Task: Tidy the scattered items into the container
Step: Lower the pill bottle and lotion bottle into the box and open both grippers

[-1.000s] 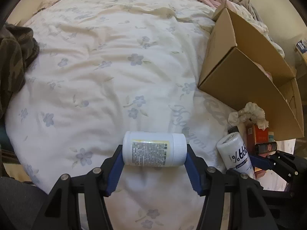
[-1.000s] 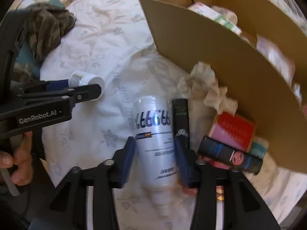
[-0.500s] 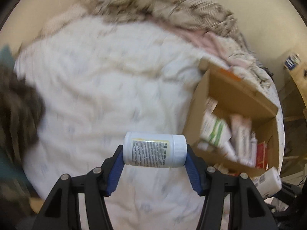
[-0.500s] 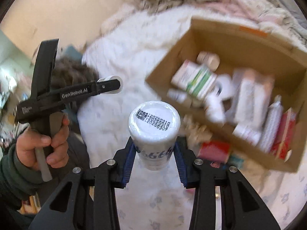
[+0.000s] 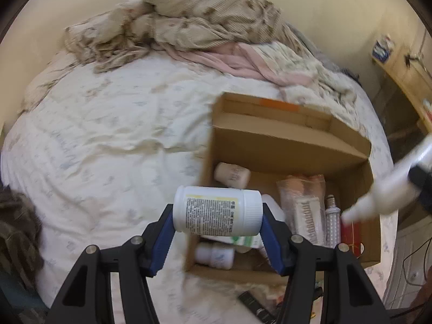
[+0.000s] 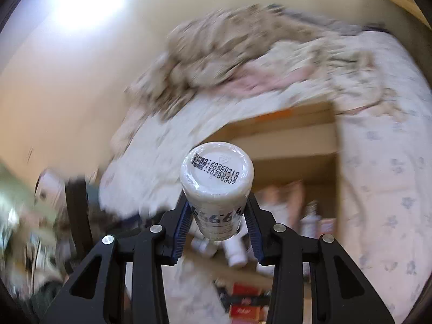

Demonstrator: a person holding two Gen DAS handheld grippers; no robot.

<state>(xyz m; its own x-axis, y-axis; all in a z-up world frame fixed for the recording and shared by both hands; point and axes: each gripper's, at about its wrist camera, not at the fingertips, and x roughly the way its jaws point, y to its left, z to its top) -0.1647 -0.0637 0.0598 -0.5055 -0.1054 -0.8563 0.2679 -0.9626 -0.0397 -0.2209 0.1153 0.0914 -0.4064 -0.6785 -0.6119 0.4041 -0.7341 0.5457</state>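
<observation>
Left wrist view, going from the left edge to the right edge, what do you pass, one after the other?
Dark patterned garment → flowered white bedspread → white jar held in the left gripper → cardboard box → white spray bottle held by the right gripper at the right edge.

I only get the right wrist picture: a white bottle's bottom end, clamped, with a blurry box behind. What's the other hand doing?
Observer: The left gripper is clamped on a white jar, held sideways by its two ends.
Operator: Anything in that box?
Observer: Yes. The cardboard box holds a small beige jar, a light bulb and several packets.
Operator: Can you see my bottle from there?
Observer: Yes, the white bottle shows at the right edge, tilted, nozzle end down towards the box.
</observation>
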